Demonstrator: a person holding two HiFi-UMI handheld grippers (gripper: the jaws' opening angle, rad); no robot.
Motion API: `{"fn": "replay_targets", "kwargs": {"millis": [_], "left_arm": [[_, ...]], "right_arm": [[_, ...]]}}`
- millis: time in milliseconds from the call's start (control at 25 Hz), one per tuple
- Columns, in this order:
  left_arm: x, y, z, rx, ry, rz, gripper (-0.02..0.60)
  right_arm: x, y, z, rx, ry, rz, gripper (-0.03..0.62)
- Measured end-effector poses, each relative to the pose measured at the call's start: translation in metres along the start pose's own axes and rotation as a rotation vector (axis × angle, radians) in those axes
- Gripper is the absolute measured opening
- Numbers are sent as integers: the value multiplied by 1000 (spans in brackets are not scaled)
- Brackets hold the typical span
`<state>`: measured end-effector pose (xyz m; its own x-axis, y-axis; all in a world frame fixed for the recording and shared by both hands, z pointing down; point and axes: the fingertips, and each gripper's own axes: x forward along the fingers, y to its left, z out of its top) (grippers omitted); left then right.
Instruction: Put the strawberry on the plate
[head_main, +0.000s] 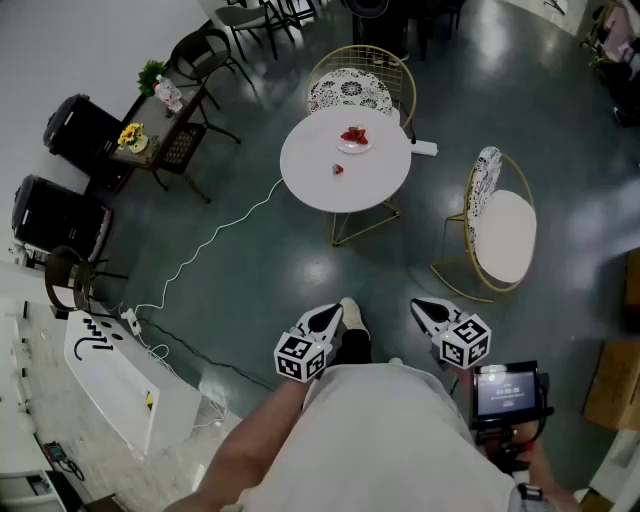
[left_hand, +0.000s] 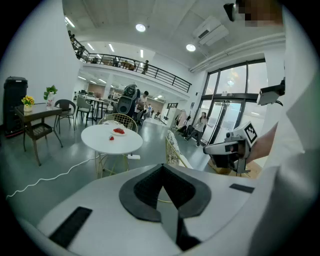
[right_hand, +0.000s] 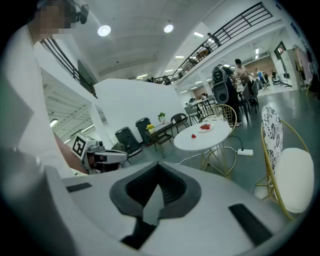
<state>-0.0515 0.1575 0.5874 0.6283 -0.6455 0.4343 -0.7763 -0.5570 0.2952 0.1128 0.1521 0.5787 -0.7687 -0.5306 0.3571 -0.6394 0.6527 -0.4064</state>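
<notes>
You hold both tools low, close to your body and well apart from the bench (head_main: 310, 178). Your left tool (head_main: 328, 318) has its jaws pressed together with nothing between them. Your right tool (head_main: 428, 312) is the same: its dark pads meet and pinch nothing.

The strawberry (head_main: 339, 169) is small and red. It lies alone on the bare top, near the middle of the bench and a little toward the edge that faces you. The plate (head_main: 362, 147) is small and pale. It stands beyond the strawberry, close to the far edge and apart from it, and it carries some red fruit.

The bench has a round, smooth white top on thin gold wire legs. Between you and the bench lies a stretch of dark, glossy floor (head_main: 300, 265) that reflects the ceiling lights. A thin white cable (head_main: 215, 235) winds over the floor from under the left edge of the bench and goes away to your left. A white power strip (head_main: 423, 148) lies on the floor just beside the right edge.

A gold wire chair (head_main: 350, 90) with a black-and-white patterned cushion stands behind the far edge. A second chair (head_main: 505, 235) stands off the right edge, nearer to you. It also has a gold wire frame, with a patterned back and a plain white round seat. Far to the left, a dark side table (head_main: 165, 140) holds yellow flowers (head_main: 130, 133).
</notes>
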Motion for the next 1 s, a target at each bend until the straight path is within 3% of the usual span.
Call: {"fn": "replay_targets", "kwargs": {"millis": [160,320,520,800,1000], "left_arm": [[-53,-63,-57,-13,47,-4,5],[-91,-92,-88,-14,59,17,5],[-125,-101,-100,-4,41,58,5],[-166,-76,-111,-9,0,128,5],[-183,-75,-122,-6,8,118,5]], "right_arm": [[-51,53,-57,15,40,11,5],[-77,87,-84,24,19,3,5],[-83,121,-89,-3,-1,51,5],[-56,152,-89,-64,15,87,5],[-49,170,-99,-92,57,64,5]]}}
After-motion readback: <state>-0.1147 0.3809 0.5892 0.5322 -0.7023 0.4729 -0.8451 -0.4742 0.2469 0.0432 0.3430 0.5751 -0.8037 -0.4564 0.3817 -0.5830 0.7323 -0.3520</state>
